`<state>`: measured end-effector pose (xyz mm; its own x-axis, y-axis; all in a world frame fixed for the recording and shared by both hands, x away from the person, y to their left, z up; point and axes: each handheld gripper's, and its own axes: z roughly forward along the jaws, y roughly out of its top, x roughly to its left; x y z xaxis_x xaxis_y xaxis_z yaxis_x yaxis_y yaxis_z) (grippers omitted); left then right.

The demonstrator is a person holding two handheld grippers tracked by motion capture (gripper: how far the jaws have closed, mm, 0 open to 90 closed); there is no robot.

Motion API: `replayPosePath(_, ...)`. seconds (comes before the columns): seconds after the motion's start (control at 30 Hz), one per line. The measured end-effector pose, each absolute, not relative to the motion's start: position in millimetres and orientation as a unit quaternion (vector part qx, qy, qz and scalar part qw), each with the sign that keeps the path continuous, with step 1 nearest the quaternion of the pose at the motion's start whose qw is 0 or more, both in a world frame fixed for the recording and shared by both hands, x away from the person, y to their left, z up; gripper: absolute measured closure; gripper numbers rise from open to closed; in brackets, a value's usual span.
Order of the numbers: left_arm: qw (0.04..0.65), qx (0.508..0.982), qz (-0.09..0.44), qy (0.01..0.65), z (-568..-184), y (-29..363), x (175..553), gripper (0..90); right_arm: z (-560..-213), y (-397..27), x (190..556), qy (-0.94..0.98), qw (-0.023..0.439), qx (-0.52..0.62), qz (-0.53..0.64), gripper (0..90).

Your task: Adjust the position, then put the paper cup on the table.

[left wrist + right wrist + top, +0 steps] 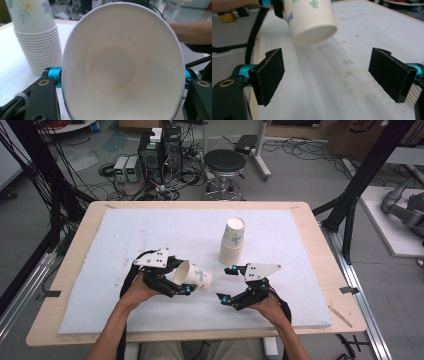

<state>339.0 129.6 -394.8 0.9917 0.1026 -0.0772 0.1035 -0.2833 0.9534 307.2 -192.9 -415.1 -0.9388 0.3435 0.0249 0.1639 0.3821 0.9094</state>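
My left gripper (181, 279) is shut on a white paper cup (192, 276) with a floral print, held on its side above the white board. In the left gripper view the cup's open mouth (120, 65) faces the camera, squeezed between the two jaws. My right gripper (228, 284) stands open just right of the cup, with nothing between its pads (268, 75). In the right gripper view the cup's base (312, 20) hangs ahead and above the jaws. A stack of matching cups (232, 241) stands upside down behind both grippers; its rims (41, 47) show in the left gripper view.
A white foam board (125, 235) covers the wooden table (320, 255). Beyond the far edge are a black stool (225, 165), computer boxes (160, 150) and cables on the floor. A black frame post (365, 175) rises at the right.
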Motion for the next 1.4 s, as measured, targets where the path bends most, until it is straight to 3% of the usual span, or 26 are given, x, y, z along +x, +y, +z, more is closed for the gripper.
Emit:
replayPosePath(0.17, 0.567, 0.821, 0.012, 0.068, -387.2, 132.9, 349.8, 31.8, -419.7, -212.7, 306.3, 0.821, 0.12, 0.203, 0.519, 13.8)
replayPosePath(0.37, 0.491, 0.867, 0.026, 0.081, -378.7, 134.4, 367.7, 31.6, -426.5, -231.6, 305.2, 0.816, 0.176, 0.271, 0.48, 13.8)
replayPosePath(0.6, 0.419, 0.902, 0.04, 0.091, -369.8, 132.5, 388.4, 31.6, -436.8, -244.6, 305.4, 0.812, 0.208, 0.304, 0.454, 13.8)
replayPosePath(1.4, 0.379, 0.92, 0.044, 0.089, -364.8, 126.5, 401.1, 31.7, -446.4, -254.7, 308.6, 0.8, 0.213, 0.331, 0.454, 13.8)
